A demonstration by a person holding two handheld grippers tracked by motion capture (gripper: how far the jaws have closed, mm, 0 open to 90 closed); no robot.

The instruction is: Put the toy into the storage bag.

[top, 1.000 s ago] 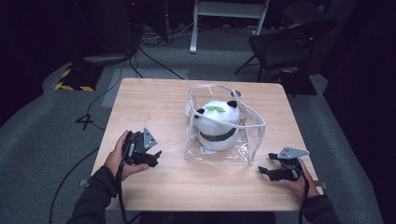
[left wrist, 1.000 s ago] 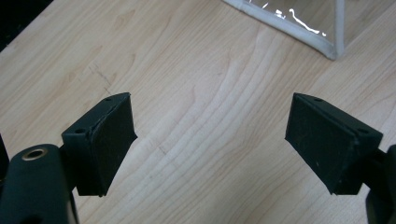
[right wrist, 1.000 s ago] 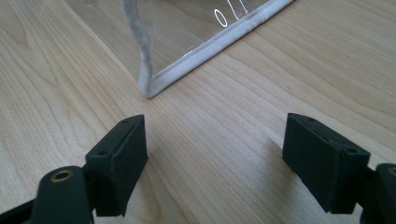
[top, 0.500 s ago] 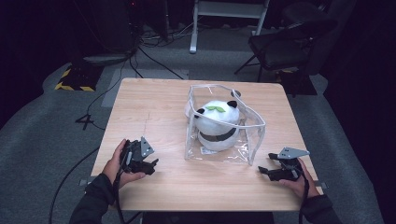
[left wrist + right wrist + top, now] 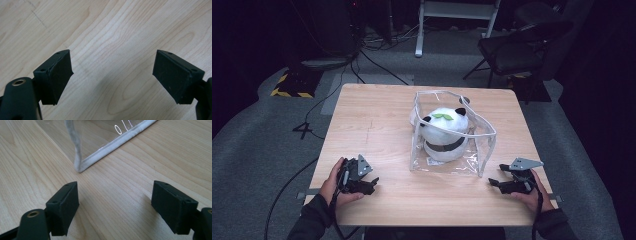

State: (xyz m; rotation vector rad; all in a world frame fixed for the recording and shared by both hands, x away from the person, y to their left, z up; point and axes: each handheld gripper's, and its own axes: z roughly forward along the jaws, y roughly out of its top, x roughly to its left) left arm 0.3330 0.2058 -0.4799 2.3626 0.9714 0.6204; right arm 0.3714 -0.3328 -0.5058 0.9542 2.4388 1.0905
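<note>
As it stands upright, clear white-trimmed bag (image 5: 484, 150), panda plush (image 5: 444, 132) inside

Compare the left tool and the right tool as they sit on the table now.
The left tool lies near the table's front left corner, well away from the clear bag; the right tool sits just off the bag's near corner. The left tool faces bare wood; the right tool faces the bag's white-trimmed edge. Both are open, empty and hand-held.
</note>
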